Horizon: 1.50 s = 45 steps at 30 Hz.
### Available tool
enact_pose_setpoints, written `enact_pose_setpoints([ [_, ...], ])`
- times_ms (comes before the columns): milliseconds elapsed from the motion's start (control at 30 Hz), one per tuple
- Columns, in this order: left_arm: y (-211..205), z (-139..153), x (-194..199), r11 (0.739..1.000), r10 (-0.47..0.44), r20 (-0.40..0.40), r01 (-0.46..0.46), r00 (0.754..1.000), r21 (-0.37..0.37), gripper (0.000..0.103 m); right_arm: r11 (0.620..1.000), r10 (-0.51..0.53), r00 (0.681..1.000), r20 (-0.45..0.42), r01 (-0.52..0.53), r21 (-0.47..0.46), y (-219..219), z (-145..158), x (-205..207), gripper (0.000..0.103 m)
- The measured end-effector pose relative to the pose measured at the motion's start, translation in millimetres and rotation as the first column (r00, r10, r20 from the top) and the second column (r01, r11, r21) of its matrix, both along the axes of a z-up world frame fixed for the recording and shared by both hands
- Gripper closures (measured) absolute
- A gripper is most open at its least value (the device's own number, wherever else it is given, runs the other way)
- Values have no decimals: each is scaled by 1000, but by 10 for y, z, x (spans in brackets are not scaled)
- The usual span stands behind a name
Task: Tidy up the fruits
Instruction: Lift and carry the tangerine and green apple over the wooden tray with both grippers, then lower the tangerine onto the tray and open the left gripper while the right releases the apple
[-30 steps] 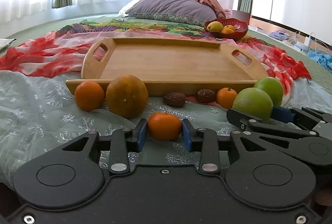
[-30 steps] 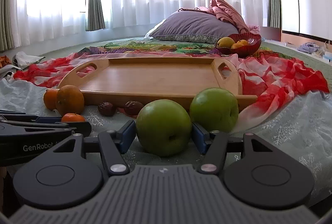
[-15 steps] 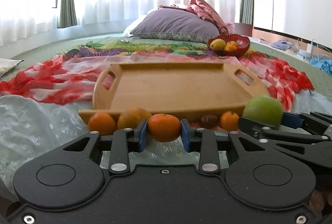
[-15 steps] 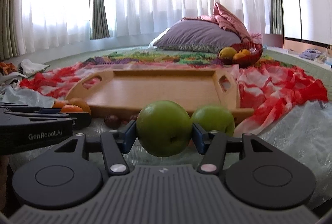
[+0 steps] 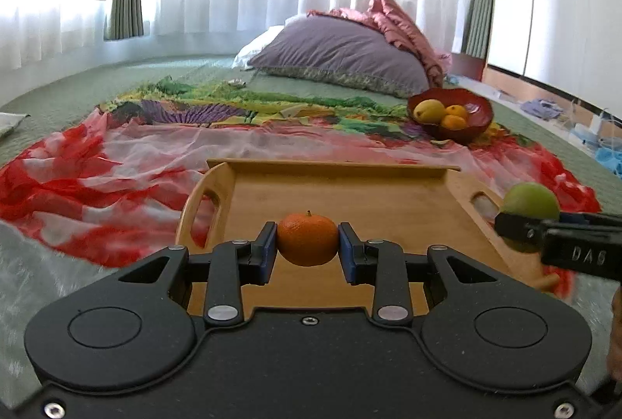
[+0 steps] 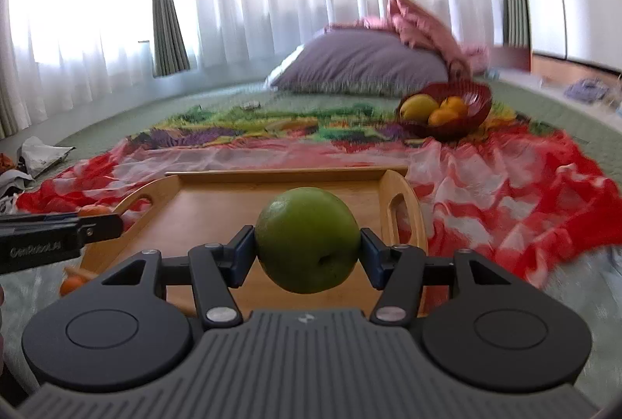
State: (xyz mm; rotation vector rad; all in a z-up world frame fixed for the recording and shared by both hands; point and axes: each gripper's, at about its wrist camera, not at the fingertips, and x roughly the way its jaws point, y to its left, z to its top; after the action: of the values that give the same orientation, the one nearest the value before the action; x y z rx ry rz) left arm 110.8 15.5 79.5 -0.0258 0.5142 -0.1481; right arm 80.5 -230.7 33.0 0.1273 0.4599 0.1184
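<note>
Right gripper (image 6: pixel 307 259) – jaws moderately apart, blue pads clamped on both sides of a green apple (image 6: pixel 308 239), held up off the bedding over the near edge of the wooden tray (image 6: pixel 217 201). In the left wrist view the same apple (image 5: pixel 530 203) shows at 3 o'clock, w/ the right gripper's black finger under it.

Left gripper (image 5: pixel 307 252) – jaws nearly together, pads pressed on a small orange mandarin (image 5: pixel 308 238), stem up, also lifted above the tray's (image 5: pixel 369 197) near part.

Red bowl (image 5: pixel 451 117) w/ a yellow fruit and two oranges sits at 1 o'clock beyond the tray, on the patterned cloth.

Writing: the left gripper's finger, at 9 o'clock in the right wrist view, carries pale lettering, blurred – looks like "GenRobot.AI". Right gripper's finger in the left view shows letters I can't read for sure.
</note>
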Motion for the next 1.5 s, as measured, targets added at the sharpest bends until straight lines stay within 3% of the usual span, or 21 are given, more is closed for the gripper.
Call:
enact_pose_setpoints([
  [233,50,-163,567,1000,17,-94,-18,995,-10,72,1000,13,992,-127,-13,3,-99,-19,641,43],
  [500,41,-422,803,999,37,-152,-34,988,19,72,1000,10,976,-217,-9,4,-123,-228,865,43],
  [1500,2,-578,863,998,37,-178,-28,983,56,71,1000,8,965,-261,-14,-20,-99,-331,922,43],
])
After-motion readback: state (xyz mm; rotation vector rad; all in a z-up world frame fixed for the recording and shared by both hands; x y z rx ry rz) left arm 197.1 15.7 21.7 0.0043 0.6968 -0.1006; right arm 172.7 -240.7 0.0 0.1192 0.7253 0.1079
